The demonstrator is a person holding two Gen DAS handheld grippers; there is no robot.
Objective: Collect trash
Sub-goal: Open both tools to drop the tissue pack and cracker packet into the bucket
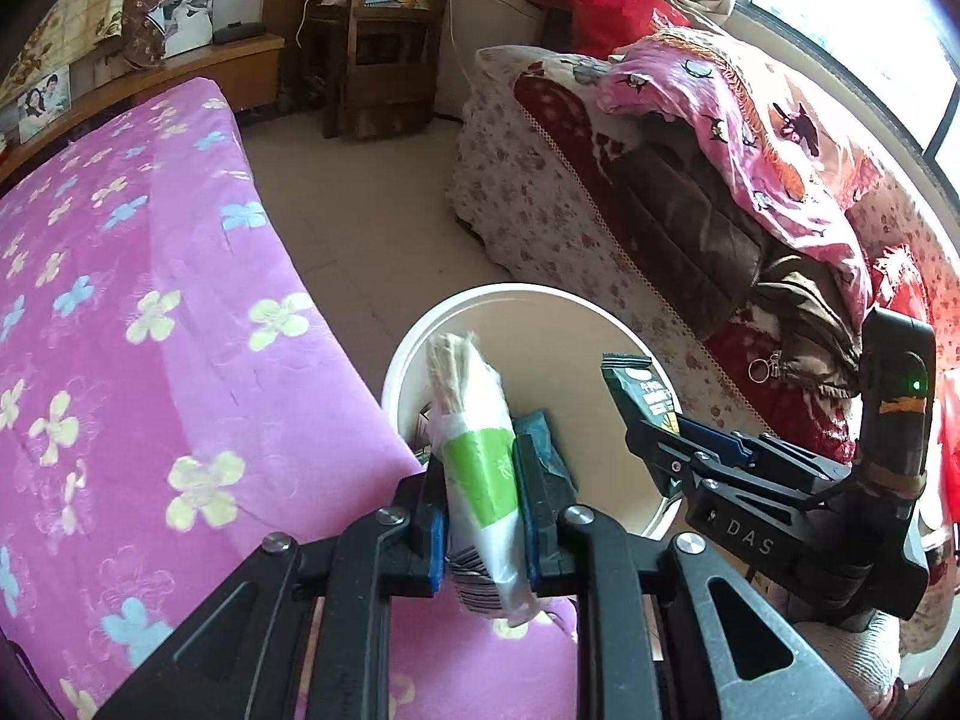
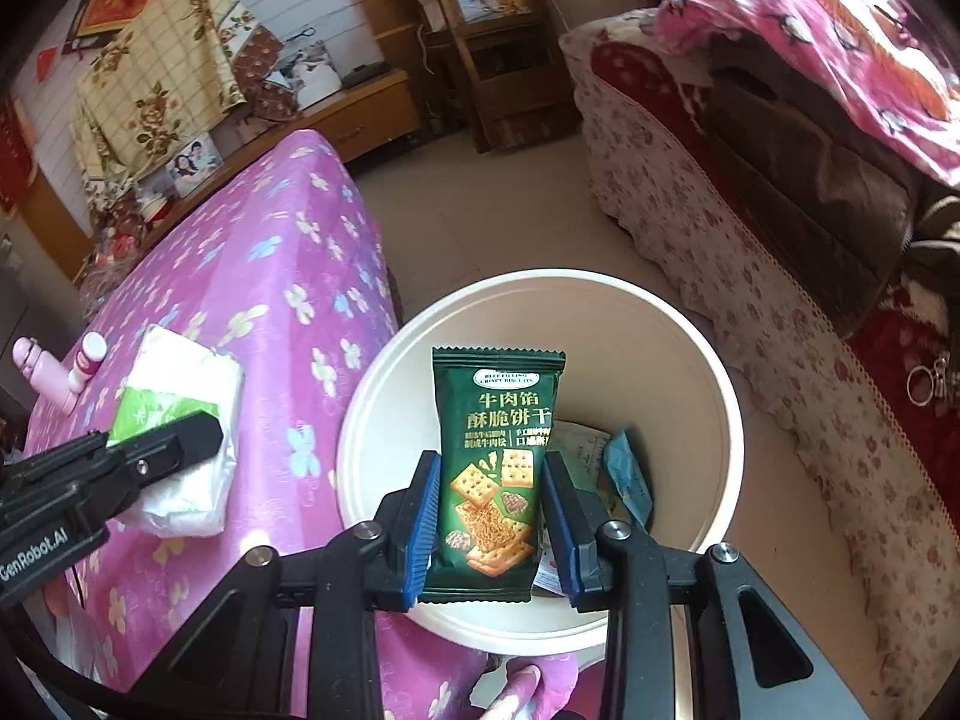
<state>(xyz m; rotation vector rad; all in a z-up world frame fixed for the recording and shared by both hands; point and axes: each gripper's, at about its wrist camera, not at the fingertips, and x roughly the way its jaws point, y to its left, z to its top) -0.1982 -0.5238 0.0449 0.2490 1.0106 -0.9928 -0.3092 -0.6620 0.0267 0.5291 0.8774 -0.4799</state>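
**Two packets held at the white bin**

A bedroom with a pale tiled floor (image 2: pixel 480 210): the landmark is the round white bin (image 2: pixel 384 396) standing on the floor between two beds. Left of the bin lies the bed with the purple flowered cover (image 1: pixel 150 330), its edge touching the bin's rim. Over that cover, just left of the bin, the left gripper (image 1: pixel 480 480) pinches a tissue packet (image 1: pixel 480 468) in white and green plastic, upright between its blue pads; in the right wrist view the same packet (image 2: pixel 180 420) hangs above the bedcover, outside the bin's rim. Farther left of the bin, a small pink bottle (image 2: pixel 90 360) rests on the cover. Directly above the bin's opening, the right gripper (image 2: pixel 489 516) is pressed onto a dark green biscuit wrapper (image 2: pixel 489 480), held upright. Inside the bin, wrappers (image 2: pixel 624 474) lie on the bottom. Right of the bin stands a bed draped in floral cloth (image 2: pixel 690 210), piled with a pink blanket (image 1: pixel 750 120) and dark clothing (image 1: pixel 678 210).
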